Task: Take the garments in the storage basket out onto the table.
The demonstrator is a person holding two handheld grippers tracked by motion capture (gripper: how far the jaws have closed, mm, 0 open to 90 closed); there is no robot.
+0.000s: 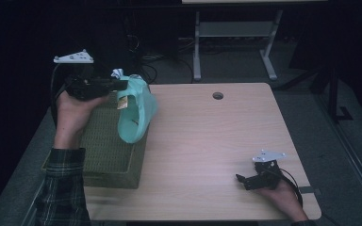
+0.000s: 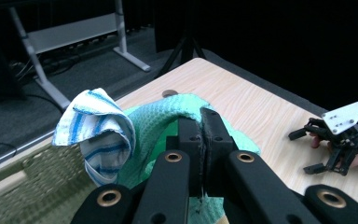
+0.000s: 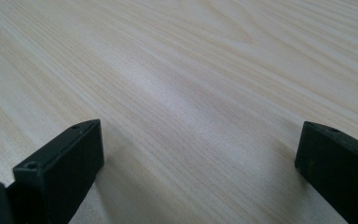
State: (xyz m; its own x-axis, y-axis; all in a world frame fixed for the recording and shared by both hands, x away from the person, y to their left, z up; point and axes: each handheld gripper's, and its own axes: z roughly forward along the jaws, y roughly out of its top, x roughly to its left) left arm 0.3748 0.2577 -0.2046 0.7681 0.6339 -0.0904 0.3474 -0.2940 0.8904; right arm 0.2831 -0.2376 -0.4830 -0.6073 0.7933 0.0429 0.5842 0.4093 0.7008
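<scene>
Left gripper [image 1: 122,85], upper left, clamps the green cloth [image 1: 136,113] above the basket [image 1: 108,155]; lift clear before carrying across the worktop [image 1: 217,141]; right gripper [image 1: 245,181] rests open.

You have a mint-green waffle cloth [image 1: 136,113] hanging in a loose fold, lifted above the olive woven basket [image 1: 108,150] at the table's left edge. A blue-striped white cloth [image 2: 95,133] bunches just beside it, over the basket.
</scene>
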